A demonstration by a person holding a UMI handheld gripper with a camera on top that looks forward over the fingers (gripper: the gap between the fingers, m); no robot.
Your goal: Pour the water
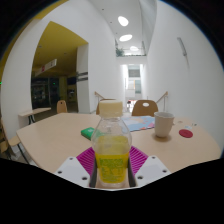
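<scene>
Gripper view: the gripper [111,168] has both pink pads [87,160] pressed against a capped bottle [111,148] of yellow liquid, held upright between the fingers over a pale table [55,135]. Beyond the bottle, on the table, a white cup [163,125] stands just beside a red lid [186,132], with a blue-and-white cloth [141,124] between cup and bottle and a green object [89,132] on the other side. Wooden chairs [146,107] line the table's far edge; a white corridor with ceiling lights runs behind.
</scene>
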